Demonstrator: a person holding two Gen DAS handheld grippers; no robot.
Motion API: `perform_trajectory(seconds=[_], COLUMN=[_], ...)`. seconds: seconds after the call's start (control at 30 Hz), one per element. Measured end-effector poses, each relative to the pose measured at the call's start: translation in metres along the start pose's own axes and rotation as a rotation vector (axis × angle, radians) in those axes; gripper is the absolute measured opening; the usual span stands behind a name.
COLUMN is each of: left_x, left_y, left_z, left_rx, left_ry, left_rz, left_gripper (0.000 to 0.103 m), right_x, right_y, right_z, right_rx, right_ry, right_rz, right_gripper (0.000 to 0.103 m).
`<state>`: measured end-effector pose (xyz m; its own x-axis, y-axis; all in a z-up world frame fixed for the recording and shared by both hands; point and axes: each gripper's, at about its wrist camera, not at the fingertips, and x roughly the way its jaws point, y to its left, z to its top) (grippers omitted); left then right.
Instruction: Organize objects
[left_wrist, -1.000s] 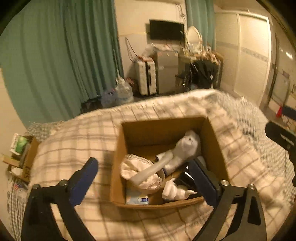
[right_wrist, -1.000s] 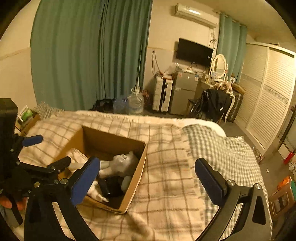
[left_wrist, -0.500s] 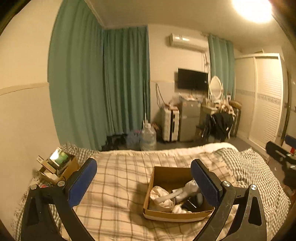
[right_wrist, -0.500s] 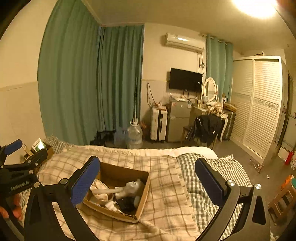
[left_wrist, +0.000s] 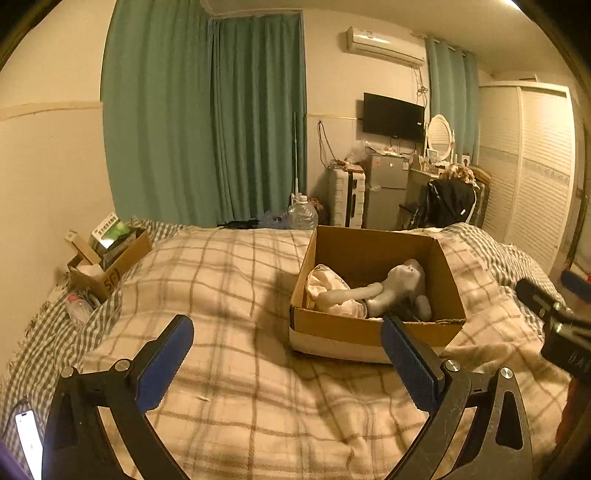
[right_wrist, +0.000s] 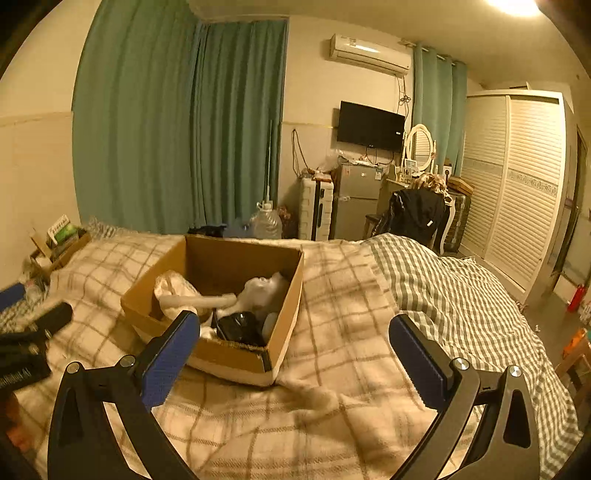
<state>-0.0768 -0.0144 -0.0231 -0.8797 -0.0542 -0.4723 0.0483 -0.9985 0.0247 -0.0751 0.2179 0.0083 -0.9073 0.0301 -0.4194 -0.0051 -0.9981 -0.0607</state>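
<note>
both grippers, left gripper (left_wrist: 286, 360) and right gripper (right_wrist: 291, 356), spread wide, empty; cardboard box (left_wrist: 373, 326) at 1 o'clock (already filled), likely between steps, next pick unclear

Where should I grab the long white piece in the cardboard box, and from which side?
Judging by its pose, take the long white piece mid-shaft from above with the right hand-held gripper, pads across its width. It lies roughly level over the crumpled cloth, with its far end against the grey bulky object. The cardboard box walls block any side approach.
</note>
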Motion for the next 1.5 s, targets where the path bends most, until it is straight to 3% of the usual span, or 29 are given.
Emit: perform_trajectory(seconds=[0.27,1.5], left_x=[-0.01,-0.008], left_y=[-0.007,-0.008], left_z=[0.002,-0.003], left_rx=[0.015,-0.004], left_ry=[-0.045,-0.021], left_rz=[0.013,0.029], left_gripper=[0.103,0.103], right_x=[-0.004,-0.01], right_y=[-0.001,0.01], right_z=[0.003,0.002], right_rx=[-0.001,-0.042], right_ry=[-0.016,-0.017], right_rz=[-0.009,0.003], right_gripper=[0.103,0.102])
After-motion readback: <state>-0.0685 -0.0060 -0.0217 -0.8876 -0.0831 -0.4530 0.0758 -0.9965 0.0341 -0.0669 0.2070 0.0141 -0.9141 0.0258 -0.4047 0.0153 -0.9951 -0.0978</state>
